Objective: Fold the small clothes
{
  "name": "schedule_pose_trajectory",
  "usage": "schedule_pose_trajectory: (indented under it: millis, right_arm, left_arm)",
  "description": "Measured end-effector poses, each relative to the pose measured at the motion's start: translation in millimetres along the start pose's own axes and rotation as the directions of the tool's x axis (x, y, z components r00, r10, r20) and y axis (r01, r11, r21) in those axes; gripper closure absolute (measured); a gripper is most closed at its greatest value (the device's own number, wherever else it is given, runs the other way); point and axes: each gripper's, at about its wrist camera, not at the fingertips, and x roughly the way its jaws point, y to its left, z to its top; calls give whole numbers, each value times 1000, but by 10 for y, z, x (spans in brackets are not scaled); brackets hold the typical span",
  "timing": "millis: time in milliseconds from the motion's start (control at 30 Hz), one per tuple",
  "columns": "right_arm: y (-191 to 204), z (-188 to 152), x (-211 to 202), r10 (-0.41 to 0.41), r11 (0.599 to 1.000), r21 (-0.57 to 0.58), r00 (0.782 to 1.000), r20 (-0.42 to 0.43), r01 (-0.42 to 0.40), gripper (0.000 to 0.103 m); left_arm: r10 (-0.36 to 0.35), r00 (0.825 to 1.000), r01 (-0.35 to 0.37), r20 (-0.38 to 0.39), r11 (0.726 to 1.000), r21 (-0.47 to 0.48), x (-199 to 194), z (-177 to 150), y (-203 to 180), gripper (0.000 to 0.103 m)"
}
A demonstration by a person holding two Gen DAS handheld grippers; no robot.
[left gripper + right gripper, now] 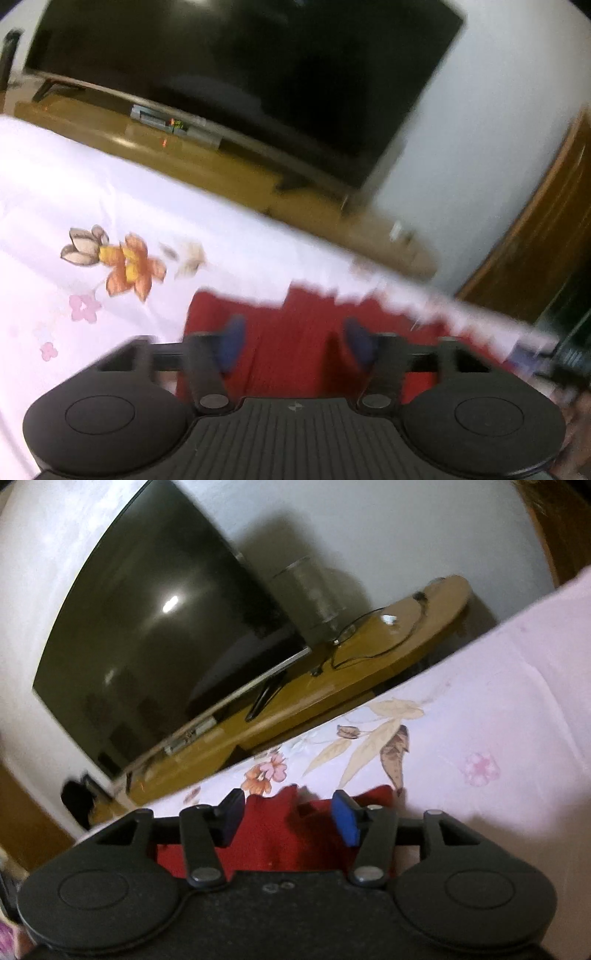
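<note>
I see my left gripper [293,345] and right gripper [290,818] both with jaws spread; the red garment [295,332] lies between them on the floral sheet [110,206].

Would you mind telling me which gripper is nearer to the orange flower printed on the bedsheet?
Left. The left gripper hovers over the red garment, with the orange flower just up-left. The right gripper sees only smaller, farther flowers.
</note>
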Motion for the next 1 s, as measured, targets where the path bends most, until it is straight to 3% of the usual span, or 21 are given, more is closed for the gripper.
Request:
schedule_pose_trajectory:
  millis: [67, 133, 167, 267, 367, 433, 533, 667, 733, 767, 833, 867, 933, 1000]
  right_arm:
    - [124, 4, 90, -48, 994, -97, 997, -57, 42, 53]
    - [252, -23, 208, -108, 975, -206, 988, -109, 84, 59]
    - [306, -45, 260, -132, 963, -250, 983, -127, 97, 72]
    - [467, -132, 291, -182, 916, -378, 978, -100, 132, 94]
    - [533, -106, 126, -172, 902, -405, 985, -22, 149, 95]
    - [520, -97, 74, -167, 900, -408, 986, -2, 152, 95]
    - [326, -203, 302, -244, 892, -408, 967, -71, 196, 96]
    - [267, -215, 264, -227, 901, -389, 973, -46, 192, 95]
    - [266, -195, 247, -219, 903, -389, 974, -54, 181, 87]
    - [263, -166, 206, -220, 907, -379, 974, -51, 185, 75]
    - [296, -120, 81, -225, 905, -371, 974, 0, 209, 67]
    - [325, -102, -20, -215, 903, -375, 976, 27, 210, 68]
    - [416, -92, -155, -181, 903, -388, 983, 41, 182, 70]
    - [594, -117, -187, -139, 901, -408, 989, 46, 146, 70]
  left_arm:
    - [32, 999, -31, -25, 998, 51, 48, 2, -94, 70]
    - [58, 998, -55, -30, 995, 80, 22, 21, -151, 97]
    - [64, 998, -62, -22, 995, 82, 31, 21, -158, 97]
    - [85, 993, -90, 76, 994, 63, -172, 6, -165, 98]
    - [95, 989, -103, 111, 992, 74, -321, -10, -132, 99]
    - [129, 991, -130, 29, 989, 69, -175, -25, -44, 98]
    - [142, 990, -142, 5, 989, 44, -123, 18, 6, 98]
    - [142, 990, -142, -3, 988, 69, -97, -9, -49, 96]
    - [132, 991, -132, -2, 989, 69, -144, -2, -47, 89]
    - [136, 991, -136, 11, 988, 69, -221, 2, -51, 84]
    - [174, 982, -178, 79, 982, 57, -453, 18, -100, 66]
    - [184, 976, -192, 116, 980, 57, -535, 39, -155, 63]
    - [140, 975, -157, 174, 984, 86, -652, 79, -374, 63]
    - [70, 983, -97, 168, 983, 159, -569, 101, -727, 63]
